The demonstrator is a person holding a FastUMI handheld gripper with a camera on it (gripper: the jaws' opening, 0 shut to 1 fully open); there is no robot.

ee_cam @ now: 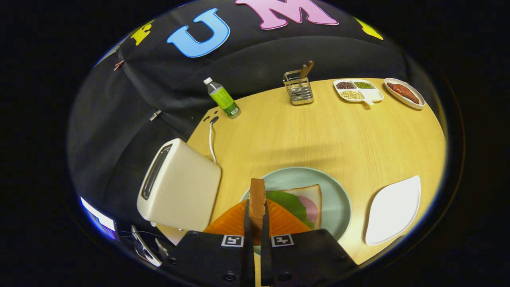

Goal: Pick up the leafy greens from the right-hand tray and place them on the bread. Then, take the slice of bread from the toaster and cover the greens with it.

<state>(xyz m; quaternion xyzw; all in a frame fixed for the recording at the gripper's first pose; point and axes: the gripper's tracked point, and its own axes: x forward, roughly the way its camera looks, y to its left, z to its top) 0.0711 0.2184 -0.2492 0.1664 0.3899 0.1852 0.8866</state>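
The greens (293, 203) already lie on the bread (312, 195) on the plate (338, 199) — the gripper (257, 223), clenched on the toast slice (257, 199), holds it edge-up above them — only the covering remains.

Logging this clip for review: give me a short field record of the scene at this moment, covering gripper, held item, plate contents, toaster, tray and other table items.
gripper: gripper shut on bread slice, both fingers pressing its sides
held item: bread slice, upright on edge, above the plate
plate: round plate holding base bread with leafy greens lying on it
toaster: toaster beside the plate, slot looks empty
tray: white tray, nothing on it
other: green bottle, utensil rack, divided dish
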